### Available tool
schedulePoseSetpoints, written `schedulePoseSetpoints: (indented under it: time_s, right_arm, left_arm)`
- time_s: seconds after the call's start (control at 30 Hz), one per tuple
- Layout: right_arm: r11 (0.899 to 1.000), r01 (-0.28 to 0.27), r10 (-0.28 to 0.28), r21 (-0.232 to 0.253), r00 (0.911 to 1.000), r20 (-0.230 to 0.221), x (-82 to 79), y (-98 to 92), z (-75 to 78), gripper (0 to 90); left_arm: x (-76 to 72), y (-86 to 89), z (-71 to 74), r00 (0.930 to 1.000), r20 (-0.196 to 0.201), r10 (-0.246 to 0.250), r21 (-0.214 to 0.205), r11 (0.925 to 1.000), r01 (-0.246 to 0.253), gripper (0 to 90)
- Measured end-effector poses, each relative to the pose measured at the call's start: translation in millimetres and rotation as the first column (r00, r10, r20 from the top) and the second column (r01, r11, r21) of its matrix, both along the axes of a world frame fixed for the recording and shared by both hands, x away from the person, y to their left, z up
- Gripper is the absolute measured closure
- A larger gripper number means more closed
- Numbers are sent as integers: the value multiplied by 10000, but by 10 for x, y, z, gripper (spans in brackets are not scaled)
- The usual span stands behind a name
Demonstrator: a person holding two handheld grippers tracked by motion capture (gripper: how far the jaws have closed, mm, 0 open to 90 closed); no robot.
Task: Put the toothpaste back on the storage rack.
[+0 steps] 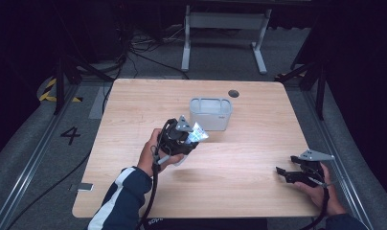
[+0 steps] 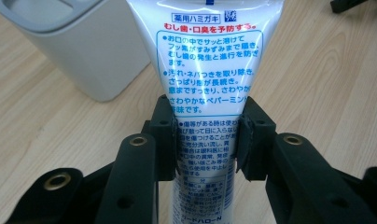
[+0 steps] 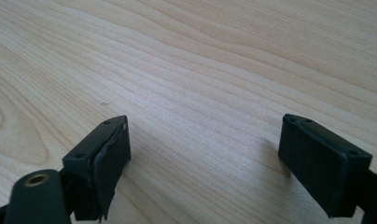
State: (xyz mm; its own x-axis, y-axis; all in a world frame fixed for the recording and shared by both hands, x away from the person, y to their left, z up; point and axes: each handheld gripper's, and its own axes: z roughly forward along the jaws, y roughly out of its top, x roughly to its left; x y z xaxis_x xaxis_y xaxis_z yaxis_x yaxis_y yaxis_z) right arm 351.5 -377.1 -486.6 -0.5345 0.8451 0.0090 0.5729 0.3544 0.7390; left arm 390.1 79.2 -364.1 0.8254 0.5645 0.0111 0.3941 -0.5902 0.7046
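A white toothpaste tube [image 2: 207,60] with blue and red Japanese print is clamped between the jaws of my left gripper [image 2: 206,140]. In the high view the left gripper [image 1: 189,141] holds the tube [image 1: 199,132] above the table's middle, its far end pointing toward a light grey holder cup [image 1: 210,113] with two openings. The same cup [image 2: 79,42] stands just ahead and to the left in the left gripper view. My right gripper [image 1: 283,173] rests low near the table's right front, open, with bare wood between its pads [image 3: 109,158].
The wooden table [image 1: 134,105] has a dark round cable hole [image 1: 233,93] behind the cup. A white desk frame [image 1: 225,33] stands on the floor beyond the table. Cables trail from both grippers off the front edge.
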Motion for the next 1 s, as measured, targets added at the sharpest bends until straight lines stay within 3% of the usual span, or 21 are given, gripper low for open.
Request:
schedulePoseSetpoints:
  time_s: [0.5,0.73,1.0]
  right_arm:
    - [10000,-2,2,1,10000,0,0,0,0,170]
    - [10000,1,-1,2,10000,-3,0,0,0,171]
    - [10000,-12,12,-1,10000,0,0,-1,0,171]
  left_arm:
    - [110,-112,172,9995,251,-188,-325,9993,196,651]
    - [164,-128,370,9972,741,-120,-908,9957,187,651]
    - [237,-182,534,9938,1105,-95,-1181,9927,226,651]
